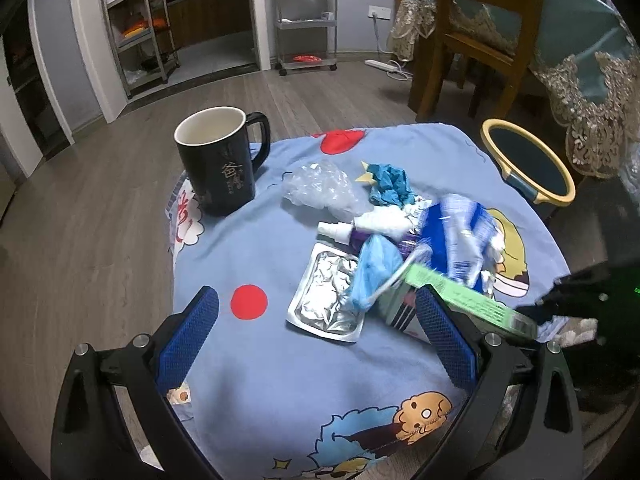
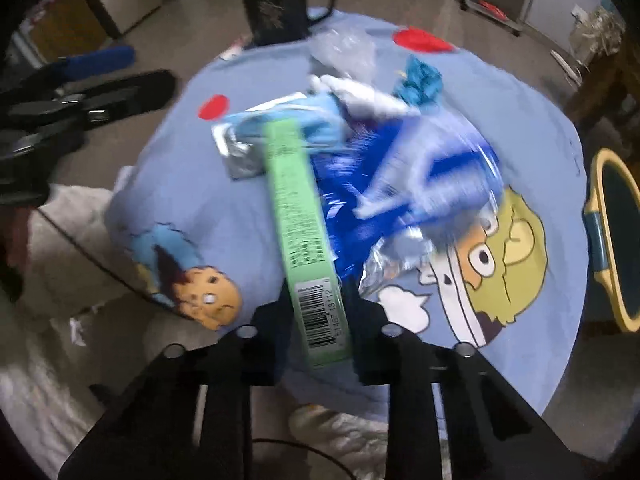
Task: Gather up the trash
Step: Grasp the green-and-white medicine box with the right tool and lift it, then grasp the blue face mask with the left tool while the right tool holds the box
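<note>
Right wrist view, nearest first: right gripper (image 2: 318, 316) clamped on the barcode end of a long green box (image 2: 298, 216), black fingers pressed to both its sides; box running away from the camera, tilted, over the heap of trash; everything here smeared with blur. Beneath it the pale blue cartoon cloth (image 2: 192, 184) covering a small round table; beyond the box a crumpled blue-and-white wrapper (image 2: 420, 176), a scrap of silver foil (image 2: 240, 152), a white bottle (image 2: 360, 92), a teal wad (image 2: 420, 80), clear crinkled plastic (image 2: 344, 46); farthest, the black mug (image 2: 276, 4) at the cloth's edge. Off to the right, beside the table, a yellow-rimmed bin (image 2: 604, 240); off to the left, the other gripper dark against the floor.

Left wrist view, near to far: left gripper (image 1: 316, 328) wide open, blue-padded fingers (image 1: 188, 340) spread above the cloth (image 1: 260, 380), nothing between them but a silver foil tray (image 1: 326, 300) lying flat further on; over the right pad, the green box (image 1: 460, 296) slanting in; touching the tray, a pale blue glove-like bundle (image 1: 374, 272); then a small white spray bottle (image 1: 352, 230), the blue wrapper (image 1: 460, 232), teal wad (image 1: 390, 184), clear plastic (image 1: 320, 188); mug (image 1: 218, 164) upright at left, well apart from the heap; bin (image 1: 528, 160) at right on the floor; wooden chair (image 1: 472, 40) behind.
</note>
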`<control>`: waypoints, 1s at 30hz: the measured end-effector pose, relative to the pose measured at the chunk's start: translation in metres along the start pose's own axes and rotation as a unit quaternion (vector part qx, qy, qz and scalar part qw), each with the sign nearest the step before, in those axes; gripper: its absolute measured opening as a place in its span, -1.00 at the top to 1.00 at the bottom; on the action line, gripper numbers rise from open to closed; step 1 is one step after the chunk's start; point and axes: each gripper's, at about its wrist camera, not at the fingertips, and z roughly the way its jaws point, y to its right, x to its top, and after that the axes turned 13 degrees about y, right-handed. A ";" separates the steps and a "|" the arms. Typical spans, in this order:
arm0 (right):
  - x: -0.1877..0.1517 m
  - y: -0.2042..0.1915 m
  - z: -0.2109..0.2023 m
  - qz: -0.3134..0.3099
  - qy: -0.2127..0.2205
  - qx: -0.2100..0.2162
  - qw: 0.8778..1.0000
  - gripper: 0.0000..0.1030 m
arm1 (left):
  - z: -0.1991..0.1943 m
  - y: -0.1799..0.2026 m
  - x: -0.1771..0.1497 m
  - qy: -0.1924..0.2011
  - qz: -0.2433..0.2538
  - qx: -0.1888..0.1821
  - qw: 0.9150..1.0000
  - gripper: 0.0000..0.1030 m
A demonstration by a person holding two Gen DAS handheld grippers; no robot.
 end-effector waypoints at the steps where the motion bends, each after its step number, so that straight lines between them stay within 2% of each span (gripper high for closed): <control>1: 0.001 0.000 -0.004 0.002 0.007 0.004 1.000 0.60 | 0.000 -0.001 0.000 0.000 -0.003 0.002 1.000 -0.88; 8: 0.016 0.018 -0.025 0.060 0.065 0.020 0.996 0.62 | 0.003 0.000 0.003 0.002 -0.006 0.006 1.000 -0.88; 17: 0.029 0.061 -0.052 0.138 0.121 -0.035 0.982 0.62 | 0.010 0.011 0.002 -0.005 0.015 0.002 1.000 -0.88; 23: 0.029 0.084 -0.048 0.175 0.129 -0.077 0.973 0.62 | 0.020 0.022 -0.001 -0.006 0.032 -0.009 0.999 -0.88; 30: 0.023 0.091 -0.046 0.184 0.122 -0.085 0.972 0.62 | 0.049 0.033 -0.017 -0.047 0.052 -0.019 0.997 -0.88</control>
